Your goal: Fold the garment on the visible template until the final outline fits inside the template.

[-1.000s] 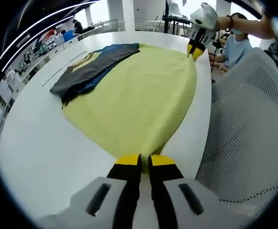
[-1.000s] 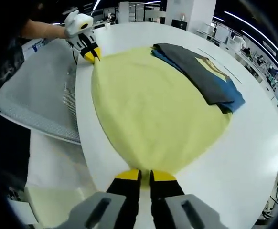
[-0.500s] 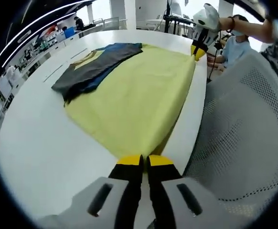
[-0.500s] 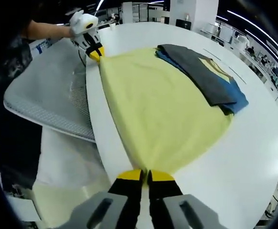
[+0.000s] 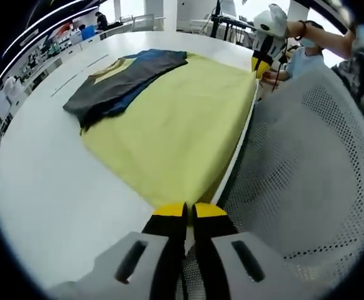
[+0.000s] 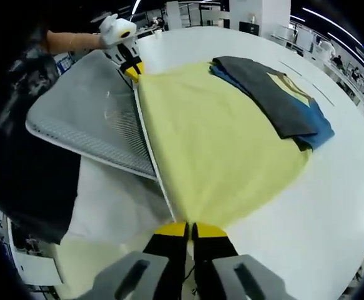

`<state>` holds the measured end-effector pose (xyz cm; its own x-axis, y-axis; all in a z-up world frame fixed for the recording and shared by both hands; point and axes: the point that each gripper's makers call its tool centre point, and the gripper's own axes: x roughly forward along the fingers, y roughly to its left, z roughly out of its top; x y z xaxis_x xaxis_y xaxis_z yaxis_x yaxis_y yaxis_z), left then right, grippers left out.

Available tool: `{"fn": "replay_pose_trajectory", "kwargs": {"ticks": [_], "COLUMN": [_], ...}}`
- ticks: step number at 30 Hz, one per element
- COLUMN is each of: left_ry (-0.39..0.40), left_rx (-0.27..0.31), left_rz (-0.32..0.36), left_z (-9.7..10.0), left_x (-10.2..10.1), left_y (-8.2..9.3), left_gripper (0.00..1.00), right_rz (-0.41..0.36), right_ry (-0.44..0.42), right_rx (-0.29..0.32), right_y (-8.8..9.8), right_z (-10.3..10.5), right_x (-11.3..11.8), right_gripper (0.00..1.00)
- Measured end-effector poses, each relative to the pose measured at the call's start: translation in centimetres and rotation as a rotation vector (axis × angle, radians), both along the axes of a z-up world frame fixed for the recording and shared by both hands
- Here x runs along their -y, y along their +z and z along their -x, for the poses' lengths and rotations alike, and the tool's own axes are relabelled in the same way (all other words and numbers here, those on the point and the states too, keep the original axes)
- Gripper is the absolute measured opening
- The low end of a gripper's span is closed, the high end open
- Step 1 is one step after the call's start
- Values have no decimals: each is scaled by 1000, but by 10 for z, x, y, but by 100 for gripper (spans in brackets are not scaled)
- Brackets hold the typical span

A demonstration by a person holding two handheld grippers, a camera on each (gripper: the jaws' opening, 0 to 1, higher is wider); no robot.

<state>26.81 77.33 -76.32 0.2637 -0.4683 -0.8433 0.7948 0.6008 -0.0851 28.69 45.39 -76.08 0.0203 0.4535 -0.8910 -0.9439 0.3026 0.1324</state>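
A large pale yellow cloth garment (image 5: 182, 119) lies spread flat on a round white table (image 5: 50, 194), stretched between two grippers along the table's near edge. In the left gripper view, the left gripper (image 5: 188, 212), with black jaws tipped in yellow, has its jaws pressed together on one corner of the yellow garment at the table's edge. At the far corner of the same edge, the right gripper (image 5: 261, 64), white-bodied with yellow tips, pinches the other corner, held by a person's bare forearm. In the right gripper view the scene is mirrored: the right gripper (image 6: 191, 231) has its jaws closed on the near corner of the yellow garment (image 6: 219, 144), and the left gripper (image 6: 132, 69) clamps the far corner. A folded stack of dark clothing, charcoal grey over blue with a small tan patch showing (image 5: 122, 84), rests on the far side of the yellow garment, overlapping its edge; the right gripper view shows this stack (image 6: 276, 100) too. A grey mesh office chair back (image 5: 307, 181) sits just beside the table edge where the garment is held, and appears in the right gripper view (image 6: 88, 119) as well. The table (image 6: 332, 206) is bare beyond the garment.
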Motion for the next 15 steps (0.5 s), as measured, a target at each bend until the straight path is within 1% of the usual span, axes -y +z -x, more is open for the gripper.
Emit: {"fn": "replay_pose_trajectory", "kwargs": {"ticks": [5,7,11,13,15], "left_ry": [-7,-12,-28,-39,-44], "left_rx": [-33,-37,-61,-75,-75], "left_rz": [6,7,5,12,18], "left_z": [9,12,19,22,21], "left_x": [2,2,1,2,2], "left_y": [4,6,9,13,18], "left_gripper": [0,0,0,0,0], "right_rz": [3,5,5,9,13], "right_ry": [3,10,44,60,67], "right_rx": [-36,-49,-93,-92,-91], "right_y": [0,0,4,6,10], "right_z": [9,14,25,27,25], "right_x": [2,2,1,2,2], "right_gripper": [0,0,0,0,0]}}
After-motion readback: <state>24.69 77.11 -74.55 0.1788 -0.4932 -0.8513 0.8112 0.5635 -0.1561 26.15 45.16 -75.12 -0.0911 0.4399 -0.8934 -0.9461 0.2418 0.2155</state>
